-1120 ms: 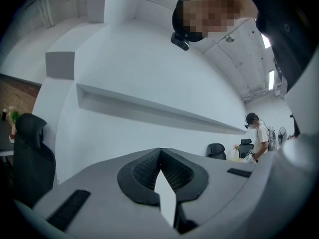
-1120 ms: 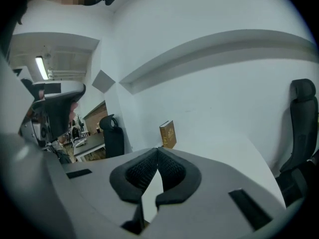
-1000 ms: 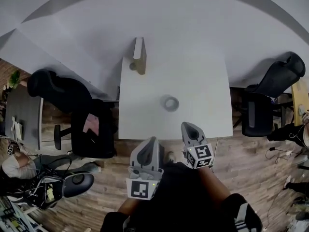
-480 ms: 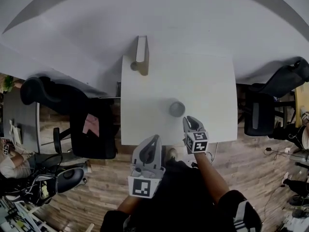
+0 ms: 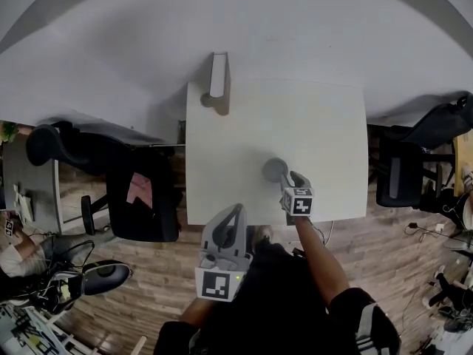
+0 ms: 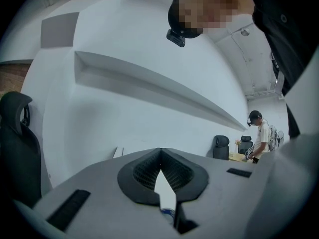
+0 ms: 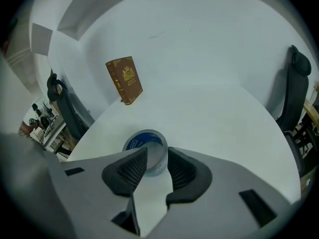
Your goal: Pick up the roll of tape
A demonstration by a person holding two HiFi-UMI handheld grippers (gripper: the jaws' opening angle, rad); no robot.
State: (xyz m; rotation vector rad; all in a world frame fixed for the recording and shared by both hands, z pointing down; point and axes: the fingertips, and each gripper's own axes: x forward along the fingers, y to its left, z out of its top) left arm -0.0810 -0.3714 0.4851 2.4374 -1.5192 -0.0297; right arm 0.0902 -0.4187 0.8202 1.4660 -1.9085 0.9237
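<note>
Roll of tape (image 5: 275, 170) lies flat on the counter (image 5: 325, 117), 6 o'clock of centre. The right claw (image 7: 157, 156), tilted down at its 5 o'clock, has just been opening wide, likely to straddle the near wall, and grips nothing yet. The left claw (image 6: 160, 152) idles closed and empty.

The roll of tape (image 5: 275, 170) (image 7: 155, 167) is lying flat on the white table (image 5: 318, 124), its open core facing up. It is sitting in the near half of the tabletop, right of centre and close to the front edge. Its outer wall is showing silver-grey, and the inner core is showing a blue printed liner. It is resting level, not tilted.
</note>
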